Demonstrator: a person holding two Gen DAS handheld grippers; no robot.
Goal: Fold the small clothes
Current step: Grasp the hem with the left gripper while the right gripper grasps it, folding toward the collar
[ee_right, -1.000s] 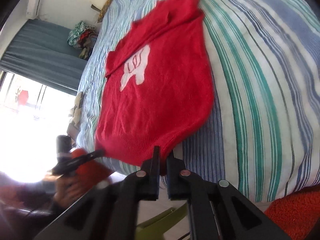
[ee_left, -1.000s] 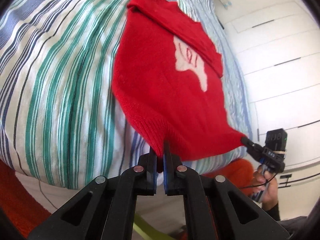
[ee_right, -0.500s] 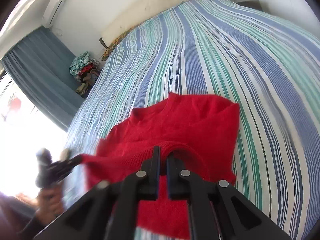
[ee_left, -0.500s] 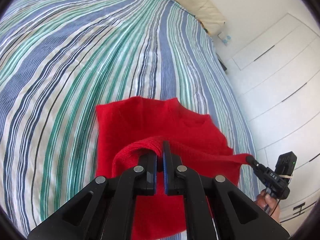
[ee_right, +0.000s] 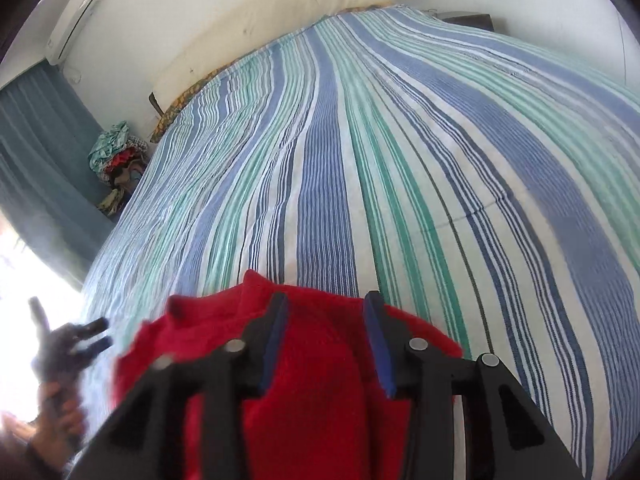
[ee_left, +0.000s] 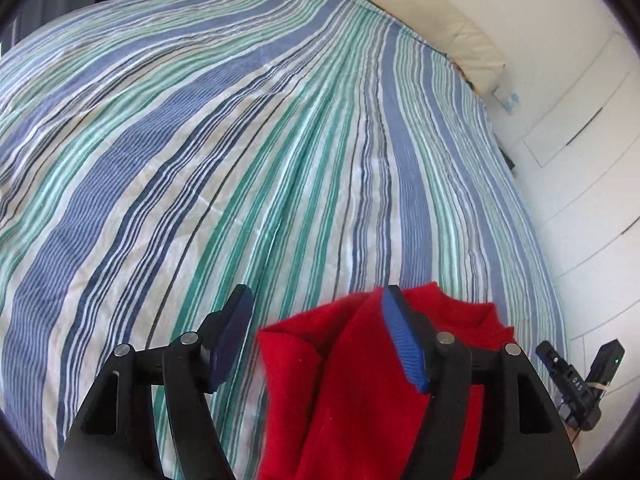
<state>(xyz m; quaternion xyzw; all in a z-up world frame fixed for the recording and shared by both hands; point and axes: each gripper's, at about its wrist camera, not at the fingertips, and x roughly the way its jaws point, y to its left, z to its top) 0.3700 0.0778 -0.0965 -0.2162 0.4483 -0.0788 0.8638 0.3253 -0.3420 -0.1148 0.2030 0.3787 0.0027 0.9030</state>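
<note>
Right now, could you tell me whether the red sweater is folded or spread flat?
Folded. The red sweater lies doubled over on the striped bedspread, a rolled fold edge showing and its neckline on top.

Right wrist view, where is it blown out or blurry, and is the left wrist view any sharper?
Right wrist view: lower left washes out white by the window, and the left claw there is motion-smeared. Left wrist view: evenly lit, sharp stripes on the bedspread; the red sweater edge is slightly soft. Both bend straight lines.

One red sweater point(ee_left: 360, 392), one striped bedspread point(ee_left: 240, 160), two hand-held grippers (both open): left point(ee_left: 316, 340), right point(ee_right: 326, 344).
</note>
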